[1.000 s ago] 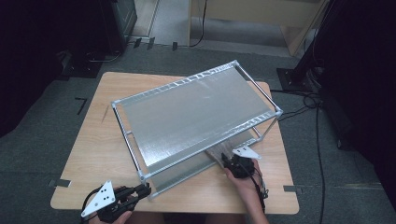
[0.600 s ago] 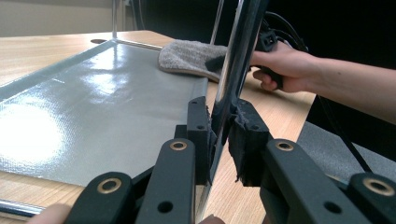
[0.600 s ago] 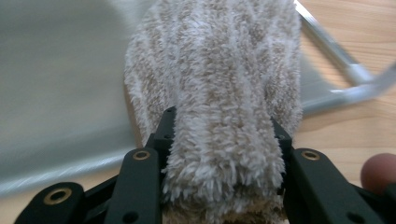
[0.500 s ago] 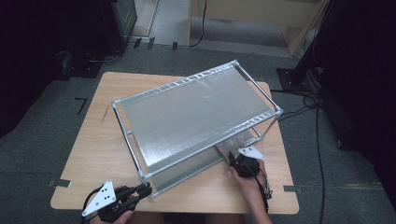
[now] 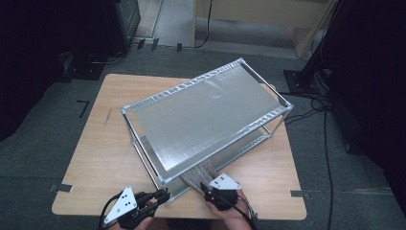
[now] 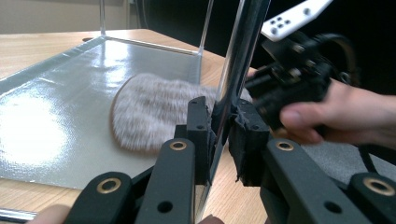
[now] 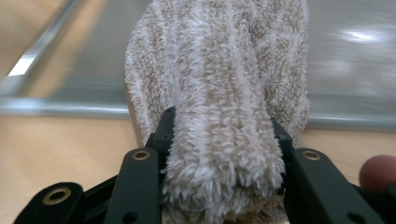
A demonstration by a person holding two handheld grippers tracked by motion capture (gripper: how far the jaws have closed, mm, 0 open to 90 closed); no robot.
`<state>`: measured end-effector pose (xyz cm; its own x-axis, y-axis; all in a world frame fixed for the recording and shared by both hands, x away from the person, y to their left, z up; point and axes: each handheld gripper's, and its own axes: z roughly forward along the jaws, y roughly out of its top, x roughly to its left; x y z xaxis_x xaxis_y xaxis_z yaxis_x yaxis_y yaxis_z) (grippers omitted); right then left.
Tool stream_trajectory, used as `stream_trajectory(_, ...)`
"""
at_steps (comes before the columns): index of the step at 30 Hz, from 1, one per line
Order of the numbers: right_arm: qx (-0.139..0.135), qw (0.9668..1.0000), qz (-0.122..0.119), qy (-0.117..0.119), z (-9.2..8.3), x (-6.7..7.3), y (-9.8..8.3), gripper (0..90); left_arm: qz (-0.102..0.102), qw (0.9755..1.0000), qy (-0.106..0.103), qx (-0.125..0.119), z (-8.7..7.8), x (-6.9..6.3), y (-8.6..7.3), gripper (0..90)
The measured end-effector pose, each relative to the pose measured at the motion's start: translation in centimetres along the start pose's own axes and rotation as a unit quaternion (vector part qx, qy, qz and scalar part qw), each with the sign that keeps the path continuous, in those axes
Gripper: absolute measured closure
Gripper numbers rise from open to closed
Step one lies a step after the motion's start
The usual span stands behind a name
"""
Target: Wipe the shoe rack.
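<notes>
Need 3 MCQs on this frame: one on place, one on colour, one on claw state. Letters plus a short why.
1. Where does the fuzzy cloth lie?
A. on the rack's top shelf
B. partly on the lower shelf of the rack
C. on the floor

2. What colour is the cloth?
A. beige and white
B. solid blue
C. black

3. What is the left claw doing?
A. hanging open in the air
B. shut on the cloth
C. shut on the rack's corner post

Answers:
1 B: the left gripper view shows it on the silver lower shelf, its near end held in the right claw.
2 A: the right gripper view shows beige and white pile.
3 C: the left gripper view shows both pads pressed on the metal post.
</notes>
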<state>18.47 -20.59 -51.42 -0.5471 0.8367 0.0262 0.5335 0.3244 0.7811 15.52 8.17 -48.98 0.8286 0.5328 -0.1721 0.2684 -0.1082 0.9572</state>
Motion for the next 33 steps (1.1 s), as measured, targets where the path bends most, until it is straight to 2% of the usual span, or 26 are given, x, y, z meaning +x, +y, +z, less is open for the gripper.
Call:
stream_trajectory(5,0.001,0.9994,-0.024,0.025,0.1,2.5,-0.1,60.6,-0.002,1.0000,0.007,0.003,0.3,-0.4,0.1,79.0)
stream_trajectory(8,0.000,0.9990,-0.032,0.030,0.1,3.2,-0.2,60.6,0.001,1.0000,0.008,0.005,0.6,-0.7,0.2,79.2)
stream_trajectory(16,-0.002,0.9987,-0.033,0.038,-0.3,3.1,-0.7,60.7,-0.002,1.0000,0.001,0.005,1.4,-1.6,0.2,79.1)
stream_trajectory(19,0.002,0.9985,-0.034,0.044,-0.7,3.3,-0.9,60.8,0.003,0.9999,0.006,0.007,1.9,-2.3,0.2,79.2)
stream_trajectory(23,-0.003,0.9961,-0.038,0.079,-1.1,4.4,-1.4,61.0,0.009,0.9998,0.019,0.008,2.3,-2.8,0.3,79.6)
stream_trajectory(27,-0.001,0.9947,-0.053,0.088,-1.3,5.4,-1.4,61.4,0.005,0.9998,0.019,0.008,2.4,-2.9,0.3,79.6)
stream_trajectory(33,0.001,0.9946,-0.027,0.101,-1.3,5.0,-1.3,61.5,-0.001,0.9998,0.018,0.008,2.5,-2.9,0.3,79.3)
